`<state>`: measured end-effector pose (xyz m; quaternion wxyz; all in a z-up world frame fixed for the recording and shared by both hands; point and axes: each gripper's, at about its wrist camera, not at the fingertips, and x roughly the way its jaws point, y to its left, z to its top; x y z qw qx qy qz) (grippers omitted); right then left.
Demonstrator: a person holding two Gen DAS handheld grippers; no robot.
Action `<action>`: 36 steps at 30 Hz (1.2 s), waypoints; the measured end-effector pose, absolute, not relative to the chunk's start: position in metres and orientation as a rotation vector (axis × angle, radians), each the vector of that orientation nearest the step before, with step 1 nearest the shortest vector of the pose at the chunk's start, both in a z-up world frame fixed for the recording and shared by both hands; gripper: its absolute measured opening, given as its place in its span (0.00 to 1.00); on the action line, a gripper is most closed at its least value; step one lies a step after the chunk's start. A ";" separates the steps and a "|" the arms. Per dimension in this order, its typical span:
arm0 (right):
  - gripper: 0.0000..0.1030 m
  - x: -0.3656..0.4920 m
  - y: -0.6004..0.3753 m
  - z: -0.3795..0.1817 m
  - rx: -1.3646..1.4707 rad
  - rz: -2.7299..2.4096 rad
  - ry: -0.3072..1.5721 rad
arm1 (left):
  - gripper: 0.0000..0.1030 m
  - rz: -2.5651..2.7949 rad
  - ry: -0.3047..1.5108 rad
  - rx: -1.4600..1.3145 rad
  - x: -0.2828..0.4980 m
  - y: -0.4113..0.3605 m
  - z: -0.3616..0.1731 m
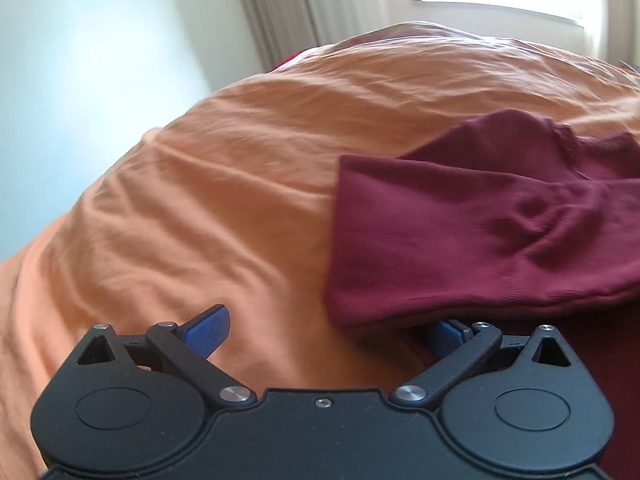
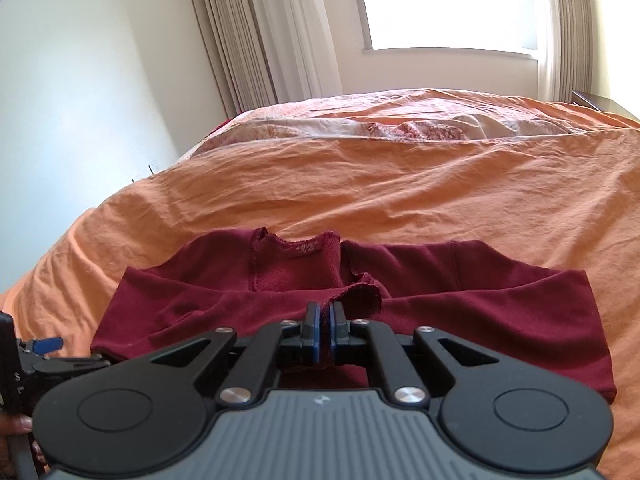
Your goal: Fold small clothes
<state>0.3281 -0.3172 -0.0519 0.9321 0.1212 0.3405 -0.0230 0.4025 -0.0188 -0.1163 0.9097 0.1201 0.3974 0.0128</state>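
A dark red long-sleeved top [image 2: 440, 300] lies flat on the orange bedspread [image 2: 360, 184], neck opening away from me, sleeves folded in across the body. My right gripper [image 2: 324, 322] is shut on a raw fabric edge of the top near its middle. In the left wrist view the top [image 1: 480, 240] lies to the right. My left gripper [image 1: 332, 334] is open; its left pad [image 1: 208, 330] rests over the bedspread [image 1: 200, 200] and its right pad [image 1: 448, 338] sits under the top's folded sleeve edge. The left gripper also shows low left in the right wrist view [image 2: 48, 346].
The bed's far part has a patterned white and red sheet [image 2: 380, 128]. Curtains [image 2: 260, 32] and a bright window [image 2: 448, 4] stand beyond the bed. A pale wall [image 2: 80, 80] is on the left. A dark piece of furniture [image 2: 600, 102] shows at the far right.
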 end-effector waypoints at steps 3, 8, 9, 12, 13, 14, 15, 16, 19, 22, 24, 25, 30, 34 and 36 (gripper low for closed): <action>0.05 0.329 -0.314 -0.060 0.259 -0.042 0.719 | 0.98 0.048 0.797 0.231 0.401 -0.017 -0.113; 0.05 0.323 -0.314 -0.060 0.263 -0.069 0.702 | 0.96 -0.021 0.740 0.243 0.391 -0.030 -0.104; 0.05 0.321 -0.315 -0.058 0.263 -0.078 0.691 | 0.96 -0.022 0.736 0.267 0.392 -0.034 -0.105; 0.05 0.320 -0.320 -0.054 0.257 -0.093 0.665 | 0.94 0.046 0.761 0.342 0.400 -0.040 -0.115; 0.05 0.321 -0.322 -0.054 0.255 -0.093 0.669 | 0.94 0.076 0.777 0.351 0.404 -0.038 -0.118; 0.05 0.322 -0.323 -0.055 0.252 -0.094 0.676 | 0.92 0.106 0.789 0.339 0.408 -0.033 -0.119; 0.05 0.322 -0.323 -0.058 0.248 -0.097 0.684 | 0.92 0.153 0.798 0.327 0.411 -0.027 -0.120; 0.05 0.323 -0.322 -0.061 0.242 -0.100 0.694 | 0.92 0.187 0.815 0.318 0.415 -0.021 -0.122; 0.05 0.323 -0.322 -0.078 0.233 -0.120 0.744 | 0.93 0.182 0.849 0.243 0.419 -0.002 -0.125; 0.06 0.319 -0.324 -0.099 0.256 -0.131 0.800 | 0.93 0.167 0.843 0.280 0.417 -0.002 -0.126; 0.06 0.314 -0.326 -0.107 0.265 -0.136 0.825 | 0.93 0.157 0.831 0.326 0.416 -0.005 -0.129; 0.07 0.312 -0.326 -0.108 0.264 -0.144 0.828 | 0.93 0.155 0.832 0.340 0.415 -0.005 -0.130; 0.43 0.304 -0.328 -0.092 0.226 -0.155 0.766 | 0.94 0.104 0.853 0.400 0.409 -0.007 -0.127; 0.57 0.318 -0.326 -0.090 0.206 -0.151 0.739 | 0.98 0.015 0.816 0.429 0.387 -0.005 -0.117; 0.66 0.328 -0.324 -0.094 0.193 -0.166 0.734 | 0.99 -0.008 0.792 0.423 0.376 0.000 -0.109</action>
